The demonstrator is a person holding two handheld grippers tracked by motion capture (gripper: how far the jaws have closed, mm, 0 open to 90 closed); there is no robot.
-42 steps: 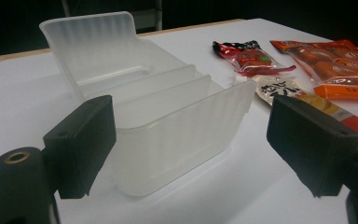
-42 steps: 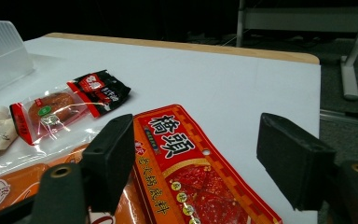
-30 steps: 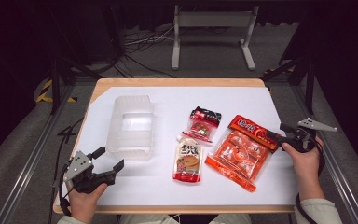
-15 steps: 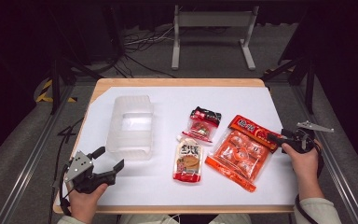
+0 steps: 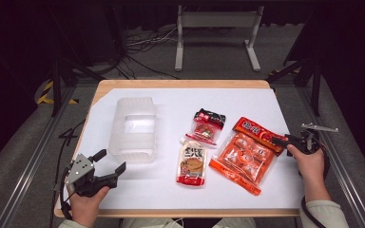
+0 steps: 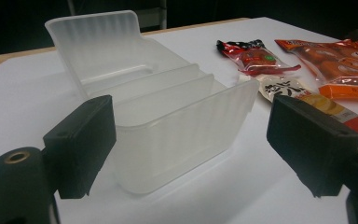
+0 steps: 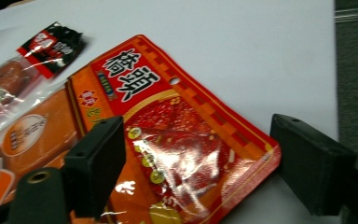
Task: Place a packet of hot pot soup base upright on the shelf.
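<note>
While the left claw (image 5: 103,164) sits where it was a second ago, at the table's (image 5: 171,192) near-left corner with its jaws spread, the right claw (image 5: 285,141) in the high view has slid a little nearer the person, its tips now at the right edge of the orange pack (image 5: 248,154). That pack lies flat at the right of the white sheet, unmoved; beside it to the left lie a tan pouch (image 5: 191,164) and, farther back, a small red pack (image 5: 208,126). A clear tub (image 5: 133,129) stands at the left. Each hand comes in from the bottom edge, the right hand (image 5: 308,164) wrapped round its grip, wrist straight.

From the left gripper view, the tub (image 6: 168,107) stands just ahead between the wide-apart jaws, untouched, and its inner dividers show, which the high view blurs. The pouch (image 6: 303,95) and both packs lie off to the right.

Seen in the right gripper view, the jaws stand open on either side of the orange pack's (image 7: 168,135) red top end, holding nothing; the print and hang hole are plain here. The red pack (image 7: 37,58) lies beyond.
</note>
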